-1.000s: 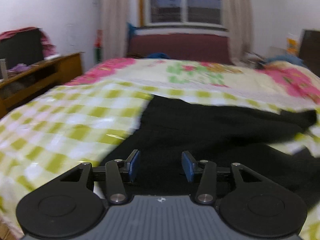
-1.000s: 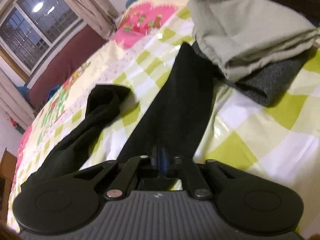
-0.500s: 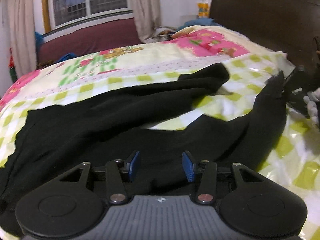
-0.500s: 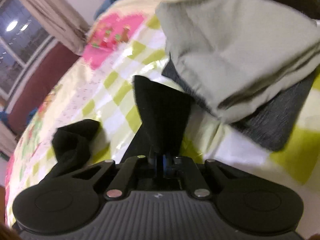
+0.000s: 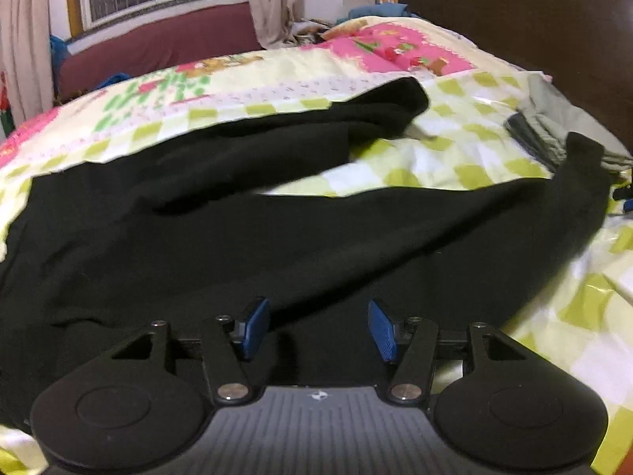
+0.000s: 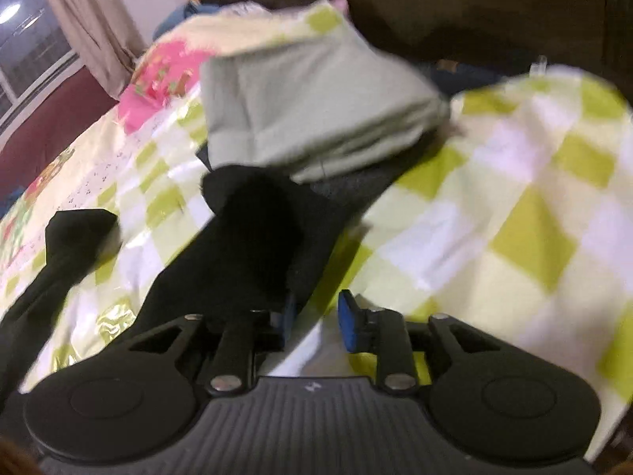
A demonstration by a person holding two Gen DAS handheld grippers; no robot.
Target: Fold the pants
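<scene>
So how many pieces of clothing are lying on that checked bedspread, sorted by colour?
Black: 1, the black knit pants spread out across the bedspread.
Pale grey-green: 1, the folded pale grey-green garment on top of the pile.
Dark grey: 1, the folded dark grey knit garment underneath it.
Total: 3

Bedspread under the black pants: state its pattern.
The bedspread is checked in yellow-green and white, clearest in the right wrist view.
</scene>
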